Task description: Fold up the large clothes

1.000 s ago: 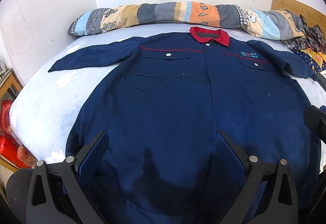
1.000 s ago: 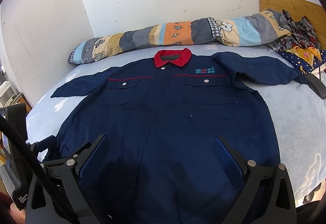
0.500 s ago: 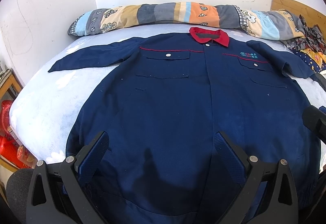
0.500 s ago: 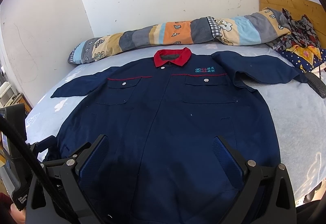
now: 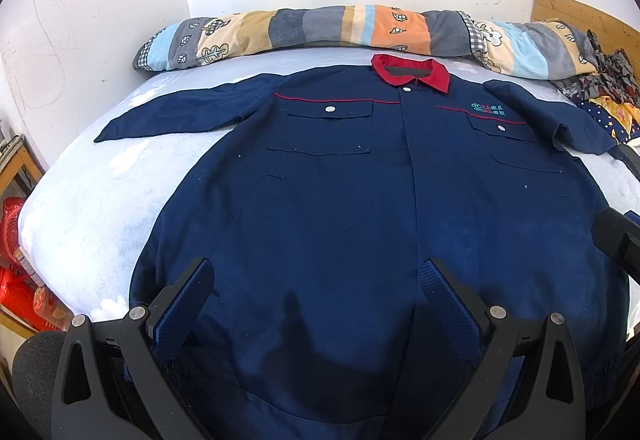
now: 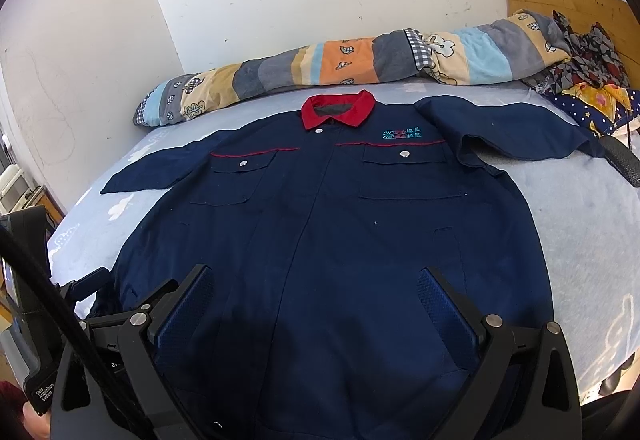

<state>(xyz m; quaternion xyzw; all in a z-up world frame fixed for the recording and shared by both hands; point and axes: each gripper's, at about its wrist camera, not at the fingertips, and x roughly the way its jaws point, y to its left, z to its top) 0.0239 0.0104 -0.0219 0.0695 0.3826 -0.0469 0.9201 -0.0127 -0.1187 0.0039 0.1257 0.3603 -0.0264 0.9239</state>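
the jacket [image 5: 360, 208] lies flat and unfolded on the bed [image 5: 88, 200], both the left gripper [image 5: 316, 304] and right gripper [image 6: 312, 304] spread wide, holding nothing, over its near hem, so the first fold likely needs a sleeve pinched.

One jacket [image 5: 360, 224], one rolled quilt [image 5: 360, 28], two chest pockets [image 5: 326, 128].

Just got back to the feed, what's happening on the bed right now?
A navy work jacket with a red collar lies spread flat, front up, on the bed, both sleeves out to the sides. The left gripper and right gripper are both open and hover over the hem end, holding nothing. No fold has been made yet. A rolled patterned quilt lies along the wall.
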